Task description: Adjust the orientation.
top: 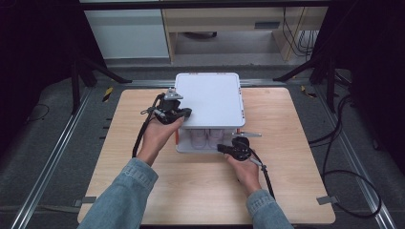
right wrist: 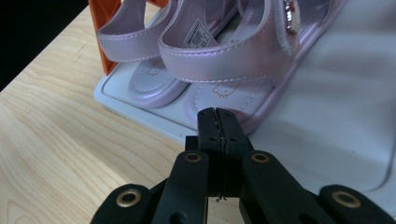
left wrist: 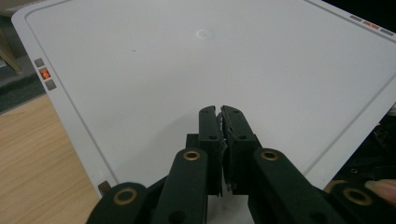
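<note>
Items you had before you: one two-tier white shelf rack [top: 210, 98] with orange uprights [right wrist: 106, 28], standing at the middle of the table's far edge. One pair of pale pink sandals [right wrist: 205, 56], straps fastened, lay flat side by side on the lower shelf [right wrist: 327, 140], toes at its near edge, under the bare top panel [left wrist: 187, 70].
</note>
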A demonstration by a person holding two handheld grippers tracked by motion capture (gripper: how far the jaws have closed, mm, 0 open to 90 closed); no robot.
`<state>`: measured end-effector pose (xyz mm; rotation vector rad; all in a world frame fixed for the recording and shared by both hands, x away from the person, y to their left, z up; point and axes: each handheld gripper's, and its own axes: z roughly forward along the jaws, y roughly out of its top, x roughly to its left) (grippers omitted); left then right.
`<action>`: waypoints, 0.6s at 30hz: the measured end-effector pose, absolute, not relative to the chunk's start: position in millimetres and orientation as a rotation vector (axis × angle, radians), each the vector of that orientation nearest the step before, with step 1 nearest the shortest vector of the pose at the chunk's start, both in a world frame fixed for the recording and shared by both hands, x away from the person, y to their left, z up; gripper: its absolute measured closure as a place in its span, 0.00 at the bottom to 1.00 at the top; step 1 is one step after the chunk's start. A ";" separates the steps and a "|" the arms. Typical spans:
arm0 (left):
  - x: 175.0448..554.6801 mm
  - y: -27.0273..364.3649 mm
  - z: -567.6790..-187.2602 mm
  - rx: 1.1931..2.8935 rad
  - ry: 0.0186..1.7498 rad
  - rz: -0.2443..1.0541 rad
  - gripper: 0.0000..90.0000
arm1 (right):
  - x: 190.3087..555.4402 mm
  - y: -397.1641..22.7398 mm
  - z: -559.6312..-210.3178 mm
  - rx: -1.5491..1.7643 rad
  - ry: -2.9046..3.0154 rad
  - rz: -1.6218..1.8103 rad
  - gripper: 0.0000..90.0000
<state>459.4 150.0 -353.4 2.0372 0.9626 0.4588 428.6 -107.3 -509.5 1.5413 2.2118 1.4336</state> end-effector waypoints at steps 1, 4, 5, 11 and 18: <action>459.5 150.0 -353.4 2.037 0.962 0.459 0.96 | 429.0 -107.2 -509.6 1.544 2.210 1.434 1.00; 459.4 150.1 -353.4 2.035 0.963 0.458 0.96 | 429.8 -107.1 -509.8 1.542 2.209 1.438 1.00; 459.3 149.9 -353.4 2.035 0.963 0.459 0.96 | 429.8 -107.2 -509.7 1.541 2.209 1.440 1.00; 459.1 150.5 -353.7 2.024 0.969 0.465 0.93 | 429.2 -108.5 -507.7 1.522 2.196 1.461 1.00; 454.4 152.2 -351.6 1.984 0.970 0.492 0.78 | 426.4 -110.0 -505.3 1.497 2.192 1.476 0.99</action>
